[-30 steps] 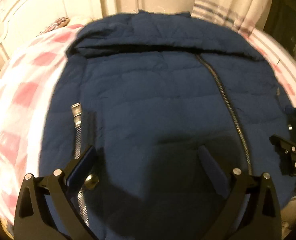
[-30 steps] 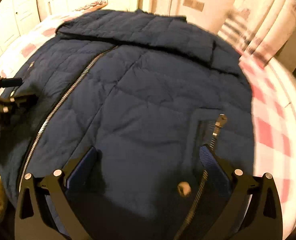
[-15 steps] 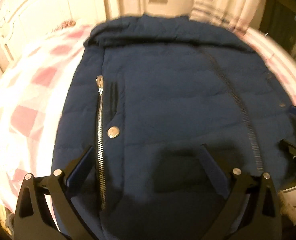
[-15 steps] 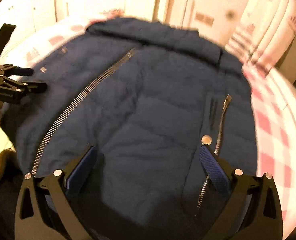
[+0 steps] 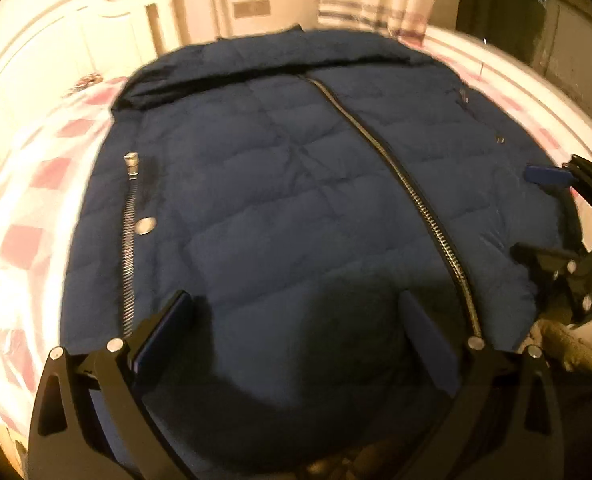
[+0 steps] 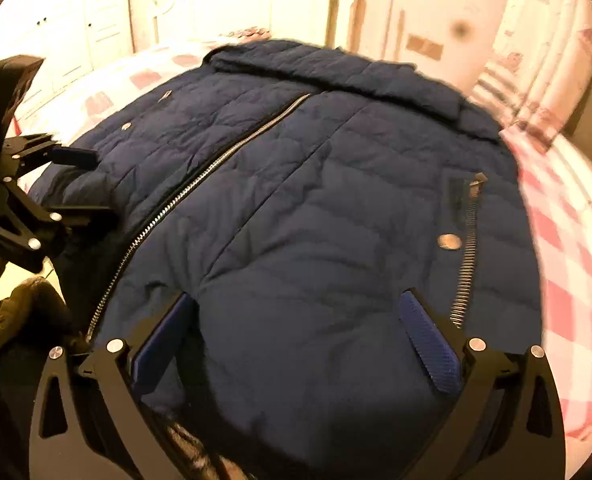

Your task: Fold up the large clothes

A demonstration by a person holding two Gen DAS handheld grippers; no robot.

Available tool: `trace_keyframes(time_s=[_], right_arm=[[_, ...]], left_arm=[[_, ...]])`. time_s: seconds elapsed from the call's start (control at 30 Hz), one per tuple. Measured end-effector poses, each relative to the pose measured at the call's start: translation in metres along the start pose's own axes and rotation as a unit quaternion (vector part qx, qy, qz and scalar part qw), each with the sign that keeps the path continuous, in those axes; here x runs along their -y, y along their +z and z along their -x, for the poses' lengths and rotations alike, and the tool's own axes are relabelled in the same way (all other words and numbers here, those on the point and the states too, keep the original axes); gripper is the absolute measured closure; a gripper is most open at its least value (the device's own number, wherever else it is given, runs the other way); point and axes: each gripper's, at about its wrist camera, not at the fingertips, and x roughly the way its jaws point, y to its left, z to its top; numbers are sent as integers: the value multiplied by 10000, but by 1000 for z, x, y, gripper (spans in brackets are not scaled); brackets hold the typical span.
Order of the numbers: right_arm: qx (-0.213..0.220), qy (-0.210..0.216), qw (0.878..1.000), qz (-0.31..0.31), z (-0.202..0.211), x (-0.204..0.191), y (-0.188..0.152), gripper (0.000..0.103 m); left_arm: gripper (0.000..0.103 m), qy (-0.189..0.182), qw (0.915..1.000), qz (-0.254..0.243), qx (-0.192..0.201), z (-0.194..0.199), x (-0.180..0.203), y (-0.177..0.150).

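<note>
On the checked bedspread (image 5: 28,184) the navy quilted jacket (image 5: 296,208) lies front-up, zipped, spread flat for folding. Left gripper (image 5: 296,320) and right gripper (image 6: 296,320) hover at its hem, jaws wide, holding nothing.

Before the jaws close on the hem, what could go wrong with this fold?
1. The navy puffer jacket is thick and slick-looking; open jaws may catch only the top layer, so it could slip.
2. The metal pocket zipper and snap lie near the right gripper; pads might snag them.
3. The hem hangs off the bed; the jacket may slide off.
</note>
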Motion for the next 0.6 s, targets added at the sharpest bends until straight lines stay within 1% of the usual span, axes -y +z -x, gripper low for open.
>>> trace_keyframes(time_s=[0.03,0.1,0.13,0.2,0.23,0.27,0.3,0.37,0.43,0.5,0.53,0.6], right_arm=[[174,-57,9998,-37,10,1,-4,5],[292,-27,9995,-119,19,7,-13,5],[245,-23,9996,-149,18,11,-19,5],[-41,-103,9997,-200,4,19,-33,4],[141,-91,9997,-195,4,19,-39,4],[168,-136,9996,-181,4,17,-41,4],[136,-177,9996,-155,4,18,-39,4],[-14,-173,9997,-149,5,18,-34,5],[64,-158,9995,-260,14,26,-34,5],[235,-332,9978,-518,29,44,-38,5],[271,-392,9968,-648,35,50,-43,5],[295,-513,9925,-1069,43,75,-55,5]], left_arm=[[2,-19,10000,29,82,6,-4,-6],[2,90,9998,110,137,9,-14,-20],[2,141,9997,138,111,7,-17,-26],[2,173,9994,0,303,10,-17,-38],[2,292,9991,-102,307,10,-12,-39],[2,426,9985,-184,307,10,-8,-39],[2,474,9982,-185,306,11,-6,-38],[2,443,9986,-141,243,11,-8,-36],[2,364,9989,32,307,19,-17,-35],[2,504,9971,289,492,32,-33,-37],[2,587,9959,411,553,37,-42,-39],[2,780,9917,777,668,48,-66,-45]])
